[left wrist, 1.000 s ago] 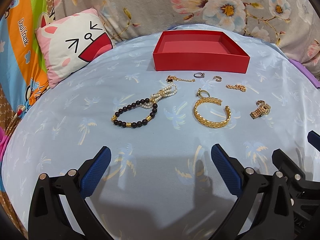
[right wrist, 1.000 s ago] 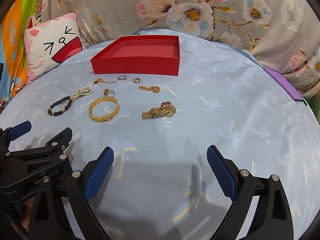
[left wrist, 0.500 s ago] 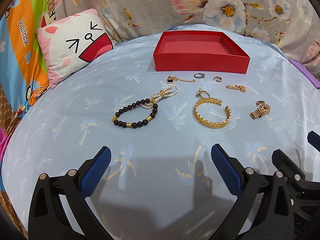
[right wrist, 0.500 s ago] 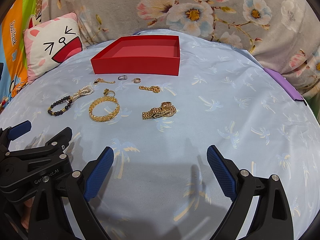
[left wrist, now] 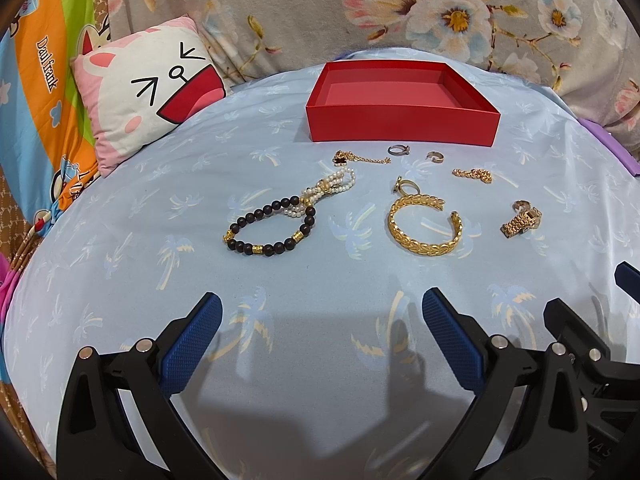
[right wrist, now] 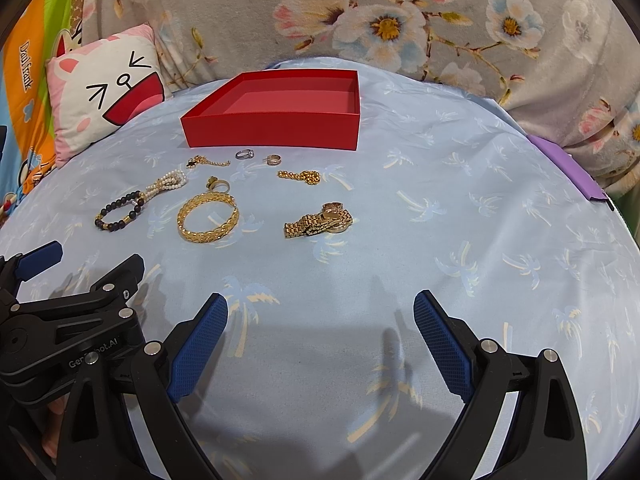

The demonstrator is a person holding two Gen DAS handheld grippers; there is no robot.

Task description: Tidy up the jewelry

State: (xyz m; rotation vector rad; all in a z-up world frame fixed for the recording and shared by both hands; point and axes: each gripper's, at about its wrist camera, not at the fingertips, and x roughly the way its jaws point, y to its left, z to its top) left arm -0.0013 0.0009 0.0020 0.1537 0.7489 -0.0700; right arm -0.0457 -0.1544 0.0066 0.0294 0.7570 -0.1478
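Observation:
An empty red box [left wrist: 402, 120] [right wrist: 276, 128] sits at the far side of a blue palm-print cloth. In front of it lie a dark bead bracelet [left wrist: 272, 226] [right wrist: 120, 212], a pearl strand [left wrist: 332, 186], a gold bangle [left wrist: 426, 224] [right wrist: 208, 216], a gold watch [left wrist: 522, 222] [right wrist: 320, 222], a gold chain [left wrist: 472, 175] [right wrist: 300, 176], a clover chain [left wrist: 360, 158] and three rings [left wrist: 399, 150]. My left gripper [left wrist: 320, 336] and right gripper [right wrist: 320, 332] are open and empty, near the cloth's front, well short of the jewelry.
A cat-face pillow [left wrist: 148, 92] lies at the back left. A floral grey blanket [right wrist: 400, 20] rises behind the box. A purple edge [right wrist: 568, 172] shows at the right. The right gripper's body shows at the left wrist view's lower right [left wrist: 580, 344].

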